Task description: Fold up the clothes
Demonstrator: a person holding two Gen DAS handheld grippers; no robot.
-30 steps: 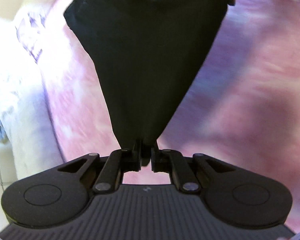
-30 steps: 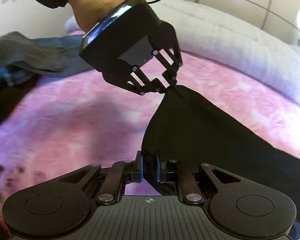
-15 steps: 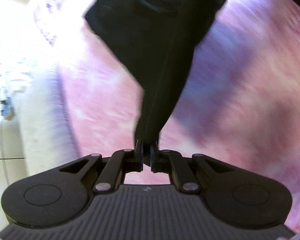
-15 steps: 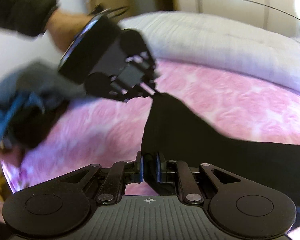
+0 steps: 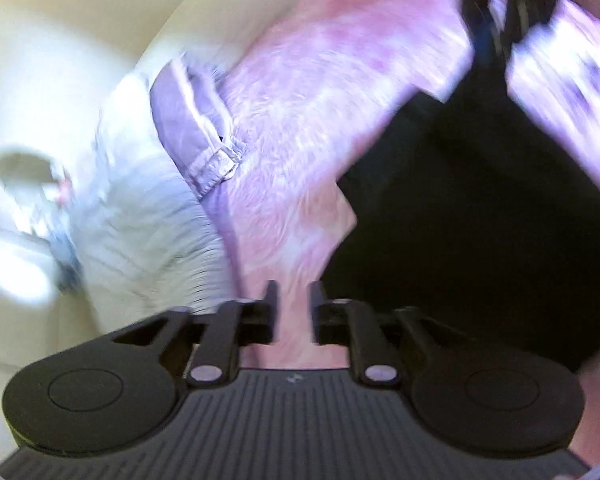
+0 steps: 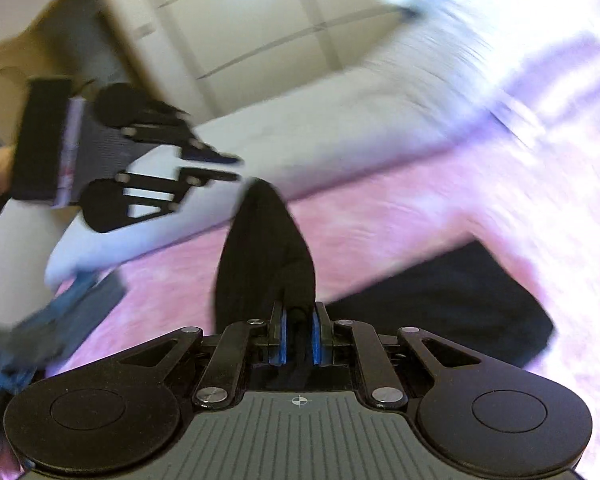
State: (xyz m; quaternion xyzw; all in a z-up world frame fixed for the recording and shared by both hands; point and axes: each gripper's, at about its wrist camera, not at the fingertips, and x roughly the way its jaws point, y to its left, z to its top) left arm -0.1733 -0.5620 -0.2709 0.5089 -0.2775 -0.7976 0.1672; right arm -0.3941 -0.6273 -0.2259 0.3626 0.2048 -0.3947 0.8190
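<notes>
Over the pink bedspread (image 6: 400, 208), the right gripper (image 6: 298, 334) is clamped on the black garment (image 6: 266, 264); the left gripper (image 5: 292, 312) is opening, nothing between its jaws. Step: laying the fold. Next: lower and release the held edge squarely

The black cloth garment (image 6: 452, 304) is spread on the pink fuzzy bed cover (image 6: 400, 208), with one end raised from it and pinched between the pads of the right hand-held gripper (image 6: 298, 338). The left hand-held gripper (image 6: 230, 168) is seen up and to the left of that raised end, apart from it; its jaws are opening, with nothing between them. A white padded quilt (image 6: 308, 136) lies behind the bed cover. Blue and grey clothes (image 6: 56, 328) are heaped at the cover's left edge.
</notes>
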